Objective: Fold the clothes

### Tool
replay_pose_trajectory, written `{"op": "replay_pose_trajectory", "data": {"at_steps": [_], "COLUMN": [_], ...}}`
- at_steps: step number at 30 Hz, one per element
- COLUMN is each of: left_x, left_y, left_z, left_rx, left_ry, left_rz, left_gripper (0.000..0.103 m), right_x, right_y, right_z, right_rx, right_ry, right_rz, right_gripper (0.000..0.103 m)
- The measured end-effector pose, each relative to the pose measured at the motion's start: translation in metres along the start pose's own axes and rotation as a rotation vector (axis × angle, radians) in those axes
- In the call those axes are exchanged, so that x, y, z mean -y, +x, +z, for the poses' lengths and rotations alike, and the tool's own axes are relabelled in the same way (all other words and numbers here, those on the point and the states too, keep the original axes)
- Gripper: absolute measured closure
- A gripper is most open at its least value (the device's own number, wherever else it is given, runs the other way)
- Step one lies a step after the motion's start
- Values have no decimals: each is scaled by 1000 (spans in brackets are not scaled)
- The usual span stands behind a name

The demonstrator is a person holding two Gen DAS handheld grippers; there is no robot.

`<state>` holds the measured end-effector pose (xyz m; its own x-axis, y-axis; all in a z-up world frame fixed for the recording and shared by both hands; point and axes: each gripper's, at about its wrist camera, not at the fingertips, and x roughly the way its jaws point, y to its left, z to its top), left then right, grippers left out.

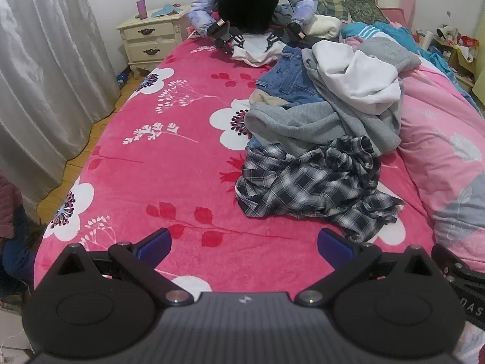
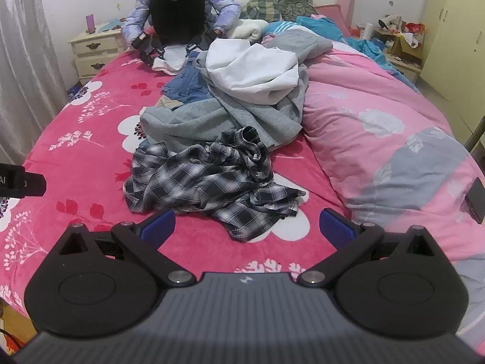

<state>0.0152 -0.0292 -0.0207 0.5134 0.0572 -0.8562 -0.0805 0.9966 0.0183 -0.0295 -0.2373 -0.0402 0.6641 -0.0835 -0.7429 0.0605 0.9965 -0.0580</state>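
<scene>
We hold our left gripper (image 1: 244,244) wide open over the near edge of the bed (image 1: 169,163), with nothing in it. Our right gripper (image 2: 247,227) is wide open too and holds nothing. The checked shirt (image 2: 209,185) lies crumpled just past it, near the middle of the bed. Behind the shirt sits a pile of clothes (image 2: 242,91), grey, white and blue. At the far edge of the bed a person (image 2: 178,9) bends over a white top (image 2: 171,57).
</scene>
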Motion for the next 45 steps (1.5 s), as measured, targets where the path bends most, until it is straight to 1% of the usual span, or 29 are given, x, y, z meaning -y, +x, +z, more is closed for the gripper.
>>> {"op": "replay_pose_trajectory", "data": {"at_steps": [5, 8, 11, 15, 19, 22, 25, 27, 29, 31, 32, 34, 35, 36, 37, 38, 39, 40, 42, 43, 45], "left_x": [-4, -9, -14, -18, -21, -22, -25, -28, -29, -28, -26, -20, -16, -12, -6, 2, 10, 20, 42, 53, 69], "left_y": [8, 14, 20, 32, 54, 77, 104, 126, 149, 175, 188, 216, 229, 240, 249, 258, 266, 275, 291, 300, 319], "left_z": [5, 8, 12, 20, 29, 36, 37, 33, 29, 26, 25, 25, 26, 26, 27, 29, 31, 33, 36, 38, 42], "left_rx": [-16, -21, -8, 32, 42, 36, 30, 38, 49, 47, 45, 30, 22, 19, 20, 28, 37, 54, 79, 89, 87], "left_ry": [9, 13, 29, 89, 127, 115, 70, 23, -18, -59, -70, -78, -78, -72, -57, -33, -3, 47, 155, 207, 270], "left_rz": [-16, -41, -68, -111, -167, -160, -162, -179, -181, -167, -160, -145, -143, -156, -175, -196, -217, -231, -241, -245, -242], "left_gripper": [0, 0, 0, 0, 0, 0, 0, 0, 1, 6, 9, 22, 26, 35, 39, 41, 46, 49, 49, 49, 49], "right_x": [-4, -8, -11, -15, -17, -16, -10, -6, 0, 6, 9, 15, 18, 21, 24, 27, 28, 30, 33, 31, 29], "right_y": [2, 2, 3, 1, 1, 3, 17, 36, 75, 115, 134, 173, 193, 212, 230, 247, 264, 281, 314, 330, 360], "right_z": [2, 3, 4, 6, 8, 9, 9, 9, 14, 18, 21, 26, 28, 31, 38, 45, 51, 57, 69, 72, 80], "right_rx": [-3, -6, -3, 20, 30, 34, 27, 19, 23, 27, 28, 32, 34, 36, 46, 56, 61, 67, 76, 68, 49], "right_ry": [13, 24, 52, 85, 87, 69, 37, 17, 10, 2, -2, -10, -14, -18, -23, -30, -48, -67, -104, -130, -181], "right_rz": [-23, -38, -45, -46, -53, -37, 8, 54, 85, 117, 133, 165, 181, 196, 201, 204, 198, 191, 178, 180, 184], "right_gripper": [1, 1, 1, 1, 1, 1, 1, 1, 2, 3, 5, 11, 13, 13, 16, 18, 18, 18, 21, 21, 24]}}
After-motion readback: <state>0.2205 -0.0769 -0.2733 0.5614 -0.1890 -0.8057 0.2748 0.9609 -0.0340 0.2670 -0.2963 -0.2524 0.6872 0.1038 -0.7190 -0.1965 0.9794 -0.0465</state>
